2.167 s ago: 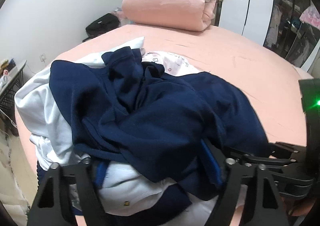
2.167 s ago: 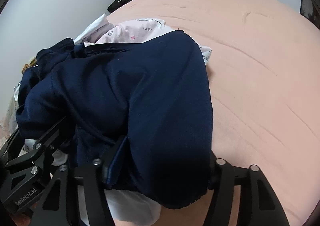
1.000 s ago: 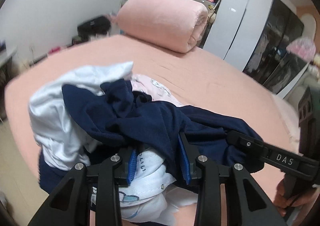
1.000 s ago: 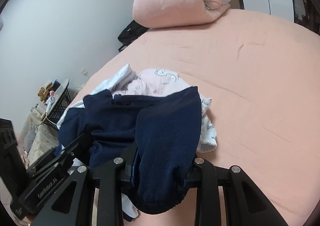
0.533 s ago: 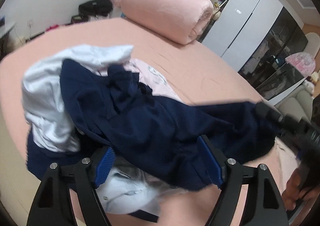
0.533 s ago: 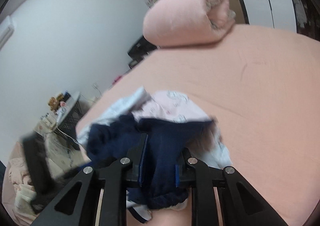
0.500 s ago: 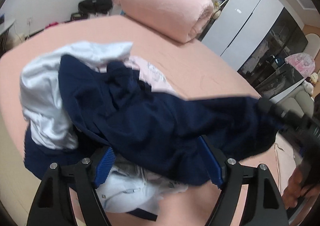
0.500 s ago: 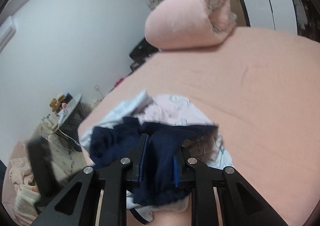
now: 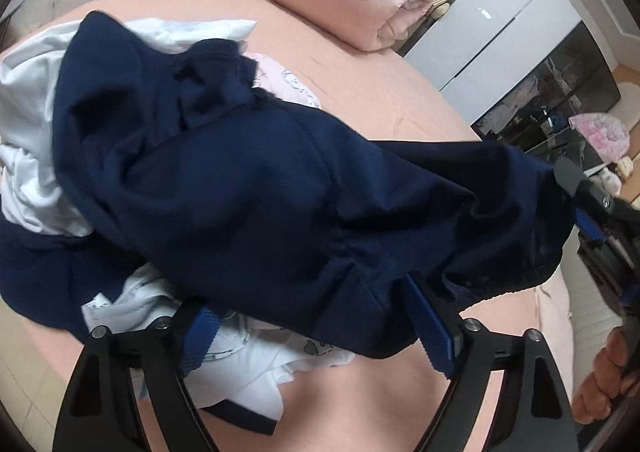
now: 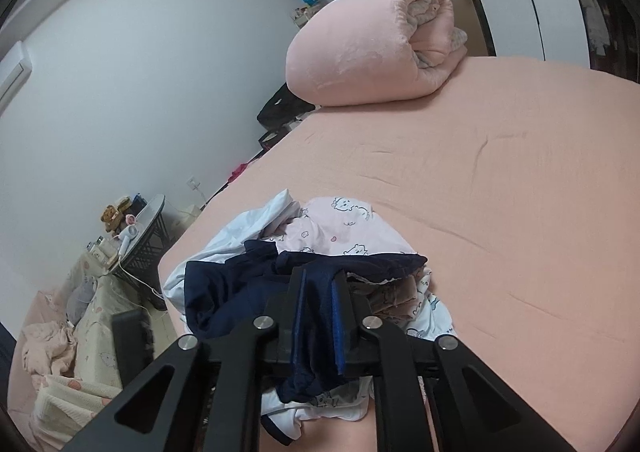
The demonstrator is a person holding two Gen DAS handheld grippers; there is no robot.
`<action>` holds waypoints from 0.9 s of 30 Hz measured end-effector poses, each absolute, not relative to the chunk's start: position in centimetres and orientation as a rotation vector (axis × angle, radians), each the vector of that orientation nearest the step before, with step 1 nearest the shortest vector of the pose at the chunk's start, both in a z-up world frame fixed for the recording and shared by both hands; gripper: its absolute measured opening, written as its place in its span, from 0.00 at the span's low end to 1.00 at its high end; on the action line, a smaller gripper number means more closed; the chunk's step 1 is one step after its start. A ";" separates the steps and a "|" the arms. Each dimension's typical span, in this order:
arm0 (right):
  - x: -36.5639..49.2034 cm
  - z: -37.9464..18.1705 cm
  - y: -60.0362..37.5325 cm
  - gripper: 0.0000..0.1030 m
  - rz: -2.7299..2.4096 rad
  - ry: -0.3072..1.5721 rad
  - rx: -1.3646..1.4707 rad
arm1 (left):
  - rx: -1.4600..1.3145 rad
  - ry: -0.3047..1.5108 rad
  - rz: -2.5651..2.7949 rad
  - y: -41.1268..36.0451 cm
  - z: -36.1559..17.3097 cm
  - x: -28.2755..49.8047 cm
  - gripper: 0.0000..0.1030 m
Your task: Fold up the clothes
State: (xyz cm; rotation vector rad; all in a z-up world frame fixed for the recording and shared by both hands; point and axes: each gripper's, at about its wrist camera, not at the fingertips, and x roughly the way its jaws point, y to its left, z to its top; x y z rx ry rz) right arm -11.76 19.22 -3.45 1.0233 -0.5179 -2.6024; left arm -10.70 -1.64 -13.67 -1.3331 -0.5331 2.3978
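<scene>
Clothes lie in a heap [image 10: 304, 252] at the lower centre of the right wrist view, on the near corner of a pink bed [image 10: 520, 192] that fills most of both views, with a rolled pink quilt [image 10: 368, 48] at the top. Largest in the heap is a navy garment [image 9: 248, 180], spread across the middle of the left wrist view over white pieces [image 9: 32, 140] at the left edge and a pale pink printed piece [image 10: 340, 228] behind.

The right gripper [image 10: 318, 316] is clamped on an edge of the navy garment, drawing it out toward the right edge of the left wrist view. The left gripper [image 9: 316, 324] has its jaws opening wide; navy cloth drapes between the blue pads [image 9: 430, 326] without being pinched.

With one grip only, the navy garment may hang bunched and drag the smaller pieces along, since they are tangled beneath it. The thin pinch could also slip if the heap's weight resists.
</scene>
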 end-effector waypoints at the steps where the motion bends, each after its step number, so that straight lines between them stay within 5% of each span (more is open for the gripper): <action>1: -11.8 -3.6 19.2 0.08 -2.598 -0.522 1.027 | -1.325 -0.526 2.402 -1.4 -13.7 -10.6 0.84; 8: -12.0 -4.1 19.6 0.08 -2.527 -0.650 1.035 | -1.245 -0.710 2.402 -2.1 -14.1 -11.3 0.82; 12: -11.7 -4.2 19.3 0.08 -2.536 -0.625 1.053 | -1.305 -0.643 2.476 -2.4 -14.1 -11.7 0.28; 13: -11.6 -4.4 19.2 0.08 -2.526 -0.623 1.062 | -1.314 -0.627 2.493 -2.5 -14.2 -11.8 0.25; 22: -11.9 -8.4 18.8 0.12 -2.434 -0.722 1.205 | -1.293 -0.580 2.487 -2.4 -13.7 -11.3 0.21; 24: -12.0 -9.2 19.1 0.30 -2.432 -0.754 1.241 | -1.293 -0.563 2.490 -2.2 -13.7 -11.2 0.21; 26: -12.1 -10.0 19.5 0.77 -2.444 -0.785 1.271 | -1.296 -0.557 2.490 -2.4 -13.9 -11.5 0.21; 27: -12.1 -10.3 19.7 0.80 -2.441 -0.810 1.273 | -1.296 -0.551 2.490 -2.4 -14.0 -11.6 0.21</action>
